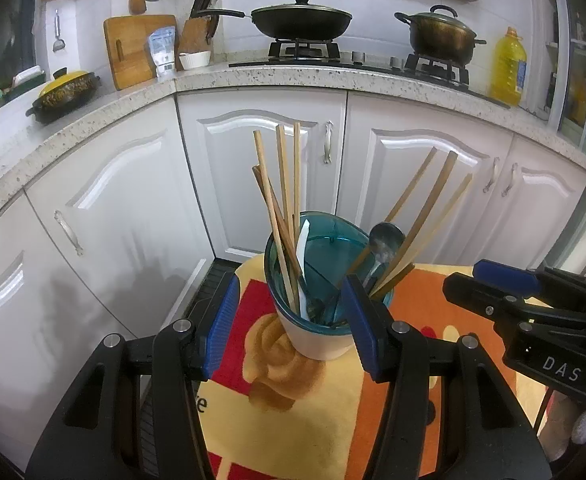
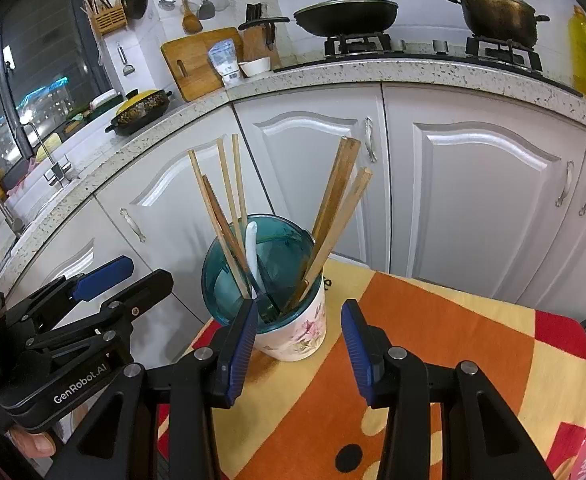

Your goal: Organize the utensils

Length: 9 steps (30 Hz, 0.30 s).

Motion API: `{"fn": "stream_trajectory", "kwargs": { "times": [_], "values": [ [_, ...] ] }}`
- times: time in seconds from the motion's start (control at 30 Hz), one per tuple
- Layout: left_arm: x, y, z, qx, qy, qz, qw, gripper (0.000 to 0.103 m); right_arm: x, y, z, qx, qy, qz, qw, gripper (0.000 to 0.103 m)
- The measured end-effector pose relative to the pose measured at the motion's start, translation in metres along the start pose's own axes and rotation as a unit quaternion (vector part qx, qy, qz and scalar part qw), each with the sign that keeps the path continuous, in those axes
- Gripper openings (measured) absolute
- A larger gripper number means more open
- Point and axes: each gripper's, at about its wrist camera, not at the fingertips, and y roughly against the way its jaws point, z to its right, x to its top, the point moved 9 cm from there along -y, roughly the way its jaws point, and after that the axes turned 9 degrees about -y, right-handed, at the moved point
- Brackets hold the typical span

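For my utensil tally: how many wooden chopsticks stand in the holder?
7 visible: four lean left and three lean right in the teal-rimmed holder; others may be hidden inside.

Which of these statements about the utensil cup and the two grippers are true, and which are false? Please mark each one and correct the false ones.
1. The utensil cup stands upright on the patterned cloth. True.
2. The cup holds only metal forks. False: it holds wooden chopsticks, a metal spoon and a white utensil.
3. The right gripper holds a chopstick. False: its jaws are open and empty.
4. The left gripper has open jaws, with the cup seen between its fingers. True.
5. A lidded black pan sits on the stove. True.
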Motion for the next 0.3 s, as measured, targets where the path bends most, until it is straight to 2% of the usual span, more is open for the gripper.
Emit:
{"fn": "stream_trajectory", "kwargs": {
  "times": [0.3],
  "values": [
    [-0.005,-0.002,0.007,0.001,-0.009,0.004,1.0,0.052,-0.006,0.0,0.022,-0.006,-0.016,0.003,1.0,0.042]
  ]
}}
